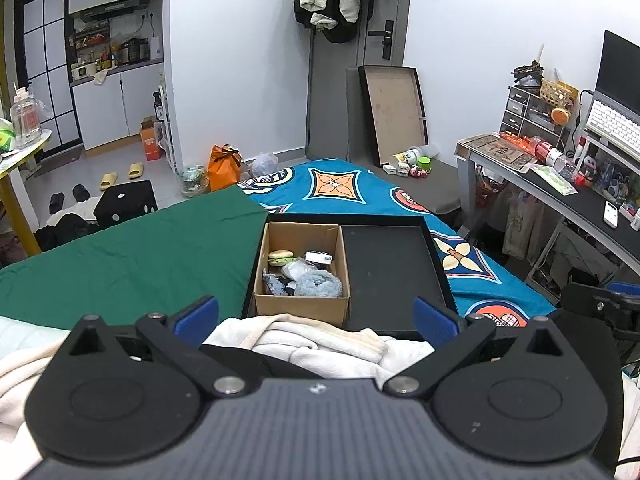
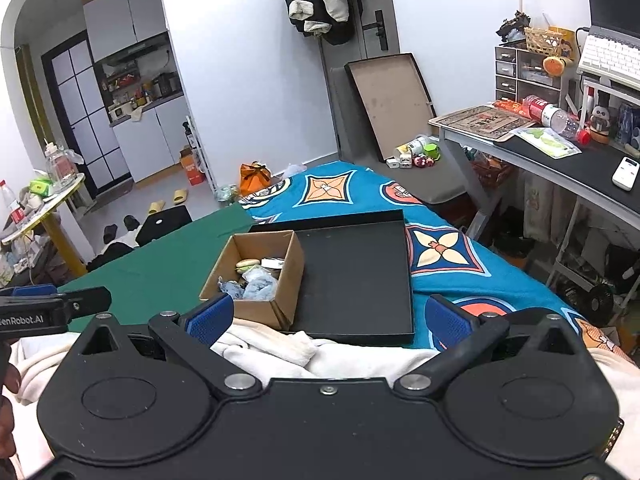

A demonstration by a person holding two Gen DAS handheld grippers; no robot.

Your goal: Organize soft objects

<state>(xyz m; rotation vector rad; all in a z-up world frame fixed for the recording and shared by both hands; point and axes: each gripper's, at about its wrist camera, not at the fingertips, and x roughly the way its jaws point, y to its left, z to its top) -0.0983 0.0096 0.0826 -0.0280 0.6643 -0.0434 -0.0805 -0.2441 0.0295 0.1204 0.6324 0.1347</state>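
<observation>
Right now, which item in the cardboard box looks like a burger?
The burger toy at the far left of the cardboard box: tan bun with a green layer; the others are grey, blue or black.

Cardboard box (image 1: pixel 302 264) in tray (image 1: pixel 390 268), left side; blanket (image 1: pixel 320 340) nearer.

right hand-held gripper (image 2: pixel 326 322): jaws wide apart over cream blanket (image 2: pixel 280 346) | cardboard box (image 2: pixel 256 276) of soft items inside black tray (image 2: pixel 360 276) | on bed (image 2: pixel 160 272)

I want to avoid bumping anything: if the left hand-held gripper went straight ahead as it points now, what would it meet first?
Probably the cream blanket bunched just past the open left hand-held gripper. Beyond it stands the cardboard box in the black tray; depth is unclear.
</observation>
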